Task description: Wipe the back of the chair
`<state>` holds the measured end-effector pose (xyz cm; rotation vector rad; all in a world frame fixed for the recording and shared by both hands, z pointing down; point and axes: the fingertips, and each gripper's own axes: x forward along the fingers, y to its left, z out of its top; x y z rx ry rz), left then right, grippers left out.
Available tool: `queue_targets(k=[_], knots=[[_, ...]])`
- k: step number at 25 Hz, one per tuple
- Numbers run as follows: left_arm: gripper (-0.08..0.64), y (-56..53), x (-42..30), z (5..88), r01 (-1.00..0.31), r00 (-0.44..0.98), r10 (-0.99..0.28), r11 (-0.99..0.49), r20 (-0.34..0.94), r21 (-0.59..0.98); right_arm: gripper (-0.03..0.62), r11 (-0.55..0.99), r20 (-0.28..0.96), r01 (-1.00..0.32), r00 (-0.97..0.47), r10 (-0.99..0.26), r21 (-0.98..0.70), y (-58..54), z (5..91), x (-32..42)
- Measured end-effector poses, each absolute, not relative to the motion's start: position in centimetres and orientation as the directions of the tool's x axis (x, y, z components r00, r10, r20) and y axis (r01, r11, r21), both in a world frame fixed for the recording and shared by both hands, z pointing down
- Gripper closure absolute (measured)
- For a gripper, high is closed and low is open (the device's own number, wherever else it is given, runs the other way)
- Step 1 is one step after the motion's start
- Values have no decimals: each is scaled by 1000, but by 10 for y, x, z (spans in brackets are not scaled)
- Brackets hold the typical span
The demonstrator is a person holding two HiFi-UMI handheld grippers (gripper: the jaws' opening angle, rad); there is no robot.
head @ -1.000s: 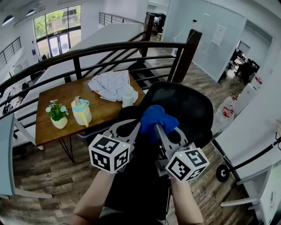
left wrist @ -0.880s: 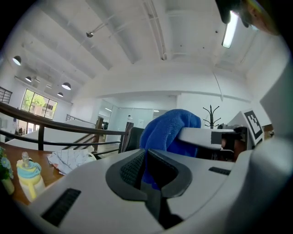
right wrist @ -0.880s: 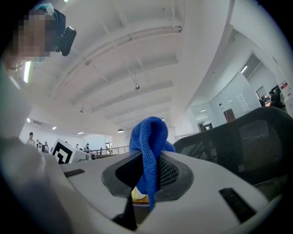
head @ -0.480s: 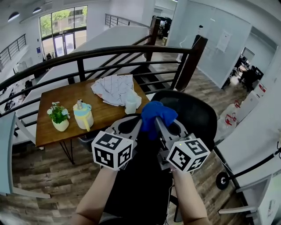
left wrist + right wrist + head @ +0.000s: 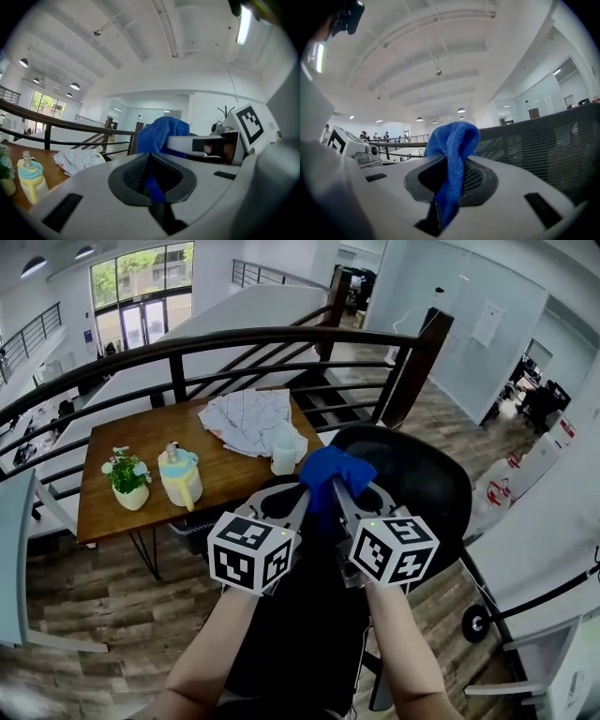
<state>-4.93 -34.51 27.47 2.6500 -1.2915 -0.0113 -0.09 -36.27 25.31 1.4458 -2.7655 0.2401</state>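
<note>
left tool: light grey plastic two-jaw left tool [image 5: 296, 497]; long flat jaws, smooth moulded shell
left tool pads [image 5: 135, 172]: dark grey, ribbed rubber, set in curved recesses
left cube [image 5: 251, 554]: white, black square markers on each face, at the tool's rear
right tool: light grey plastic two-jaw right tool [image 5: 339, 487], same build
right tool pads [image 5: 476, 180]: dark, mesh-textured
right cube [image 5: 394, 549]: white, black square markers
left forearm [image 5: 211, 652]: bare
right forearm [image 5: 398, 648]: bare

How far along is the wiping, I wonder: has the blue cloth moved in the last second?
Yes, slightly: the blue cloth now sits farther up, nearer the top rim of the chair back.
</note>
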Motion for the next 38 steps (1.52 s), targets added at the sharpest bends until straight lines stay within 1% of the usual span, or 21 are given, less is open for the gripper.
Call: queue_targets(k=[6,11,17,24,38], knots=[[532,-348,-47,283,-778,623,-776,-603,96,176,529,535,96,-833,-549,-830,-139,-372,258,6],[532,-349,-27,283,-753,655,-749,-637,100,164,529,491,102,-860,-506,-857,-139,-379,259,24],[532,-348,-3,284,-723,689,-718,-669,102,172,529,409,100,-899,-427,-899,-160,-380,266,56],[532,-347,24,283,-689,723,-683,-706,98,165,529,296,101,-945,-310,-945,-137,-375,265,104],[532,-324,83,288,-595,804,-584,-784,115,179,529,96,80,-981,-111,-991,-170,-346,261,195]])
